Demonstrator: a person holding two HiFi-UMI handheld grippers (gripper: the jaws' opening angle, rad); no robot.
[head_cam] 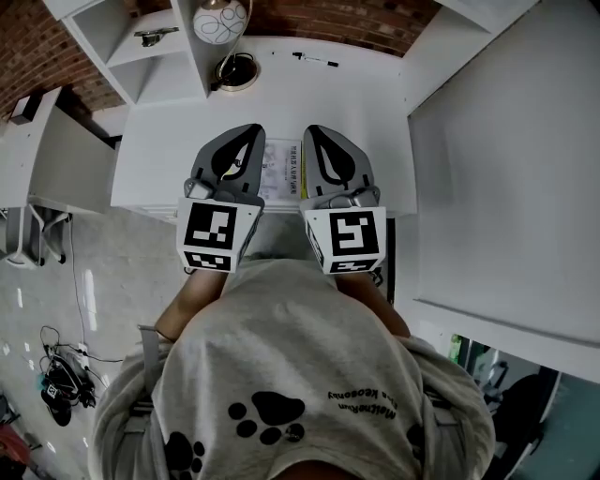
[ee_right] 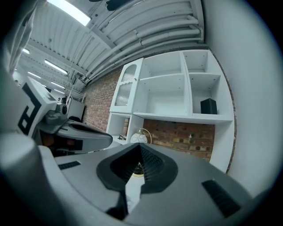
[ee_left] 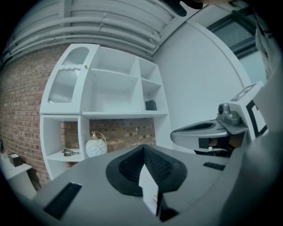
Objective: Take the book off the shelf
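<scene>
A thin white book [head_cam: 281,172] with a yellow strip along one side hangs flat over the white table [head_cam: 169,141], held between my two grippers. In the head view my left gripper [head_cam: 249,133] is shut on the book's left edge and my right gripper [head_cam: 313,133] on its right edge, both pointing level toward the shelf. Seen in the left gripper view, the book's white corner [ee_left: 150,190] is pinched in the shut left gripper [ee_left: 144,160]. The book [ee_right: 131,190] shows the same way in the right gripper [ee_right: 140,155].
A white shelf unit [ee_left: 110,114] stands against a brick wall. It holds a round white vase [head_cam: 221,19], a small metal object [head_cam: 155,36] and a dark box [ee_right: 208,106] higher up. A gold ring stand [head_cam: 236,73] and a pen [head_cam: 316,59] lie on the table. A white panel [head_cam: 506,169] rises on the right.
</scene>
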